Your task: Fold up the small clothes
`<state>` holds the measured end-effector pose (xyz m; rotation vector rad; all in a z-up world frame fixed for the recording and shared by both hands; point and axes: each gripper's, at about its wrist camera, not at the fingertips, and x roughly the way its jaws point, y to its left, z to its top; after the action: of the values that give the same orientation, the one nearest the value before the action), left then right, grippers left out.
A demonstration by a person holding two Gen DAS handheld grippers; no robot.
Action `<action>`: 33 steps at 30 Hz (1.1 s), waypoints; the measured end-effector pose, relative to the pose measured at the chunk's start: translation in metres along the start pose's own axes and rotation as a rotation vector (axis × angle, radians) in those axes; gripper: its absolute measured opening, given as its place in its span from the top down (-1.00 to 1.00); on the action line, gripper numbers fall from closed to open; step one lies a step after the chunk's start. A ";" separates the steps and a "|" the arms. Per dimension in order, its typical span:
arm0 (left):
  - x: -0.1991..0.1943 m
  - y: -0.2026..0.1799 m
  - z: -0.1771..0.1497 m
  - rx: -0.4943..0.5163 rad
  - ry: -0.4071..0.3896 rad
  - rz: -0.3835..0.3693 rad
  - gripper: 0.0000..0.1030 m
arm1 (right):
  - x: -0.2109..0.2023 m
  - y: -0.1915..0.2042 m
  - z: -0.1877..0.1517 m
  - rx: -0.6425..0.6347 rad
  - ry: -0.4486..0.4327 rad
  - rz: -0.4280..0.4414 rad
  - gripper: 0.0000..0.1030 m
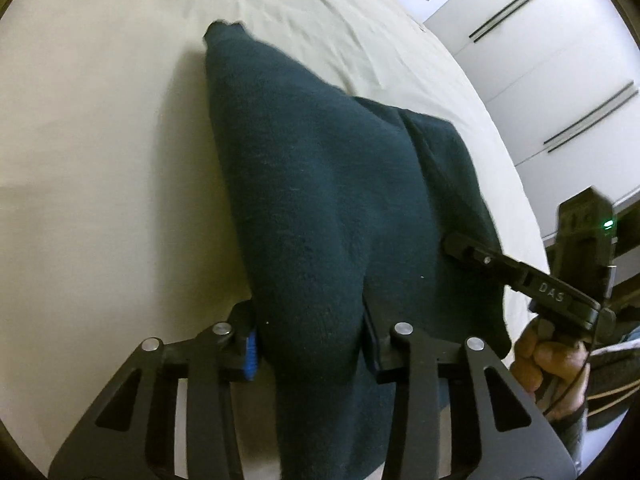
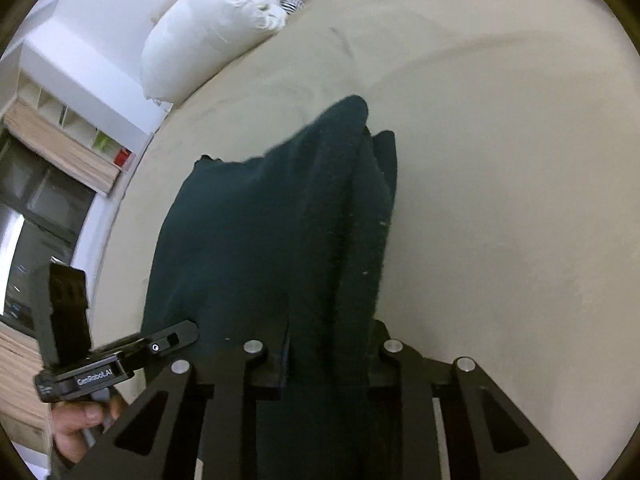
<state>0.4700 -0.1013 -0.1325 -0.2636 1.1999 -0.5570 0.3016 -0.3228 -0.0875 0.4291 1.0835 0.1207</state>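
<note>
A dark green fleecy garment (image 1: 320, 200) lies partly folded on a cream bed sheet (image 1: 100, 160), its near edge lifted toward both cameras. My left gripper (image 1: 312, 340) is shut on that near edge, with the cloth bunched between the blue-padded left finger (image 1: 250, 354) and the right finger. In the right wrist view the garment (image 2: 260, 220) shows stacked layers along its right side, and my right gripper (image 2: 330, 344) is shut on a thick fold of it. Each gripper shows in the other's view: the right one (image 1: 464, 246) against the cloth's right edge, the left one (image 2: 188, 330) at its left edge.
A white pillow (image 2: 208, 28) rests at the bed's far left corner. White wardrobe doors (image 1: 540, 60) stand beyond the bed's right edge. A shelf unit and window (image 2: 60, 140) lie off the left edge. A person's hands (image 1: 540, 356) (image 2: 80, 420) hold the grippers.
</note>
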 end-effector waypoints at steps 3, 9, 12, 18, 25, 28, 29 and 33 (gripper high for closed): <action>-0.027 0.000 -0.005 0.019 -0.032 0.012 0.31 | -0.019 0.036 -0.010 -0.084 -0.033 -0.032 0.52; -0.104 0.016 -0.030 0.042 -0.124 0.049 0.31 | -0.043 0.106 -0.039 -0.194 -0.078 -0.005 0.53; -0.144 0.029 -0.053 0.051 -0.163 0.075 0.31 | -0.049 0.142 -0.058 -0.227 -0.087 0.036 0.53; -0.208 0.072 -0.120 0.036 -0.194 0.109 0.31 | -0.045 0.194 -0.120 -0.246 -0.066 0.134 0.53; -0.220 0.134 -0.203 -0.014 -0.157 0.091 0.31 | -0.009 0.191 -0.177 -0.163 0.025 0.174 0.53; -0.185 0.155 -0.229 -0.029 -0.101 0.098 0.22 | 0.020 0.170 -0.196 -0.106 0.080 0.140 0.51; -0.176 0.163 -0.235 -0.046 -0.107 0.087 0.10 | 0.027 0.160 -0.201 -0.073 0.092 0.140 0.44; -0.178 0.175 -0.248 -0.068 -0.148 0.048 0.01 | 0.031 0.135 -0.206 0.037 0.071 0.230 0.19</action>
<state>0.2411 0.1647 -0.1598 -0.3276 1.0804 -0.4477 0.1511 -0.1323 -0.1414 0.5853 1.1053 0.3215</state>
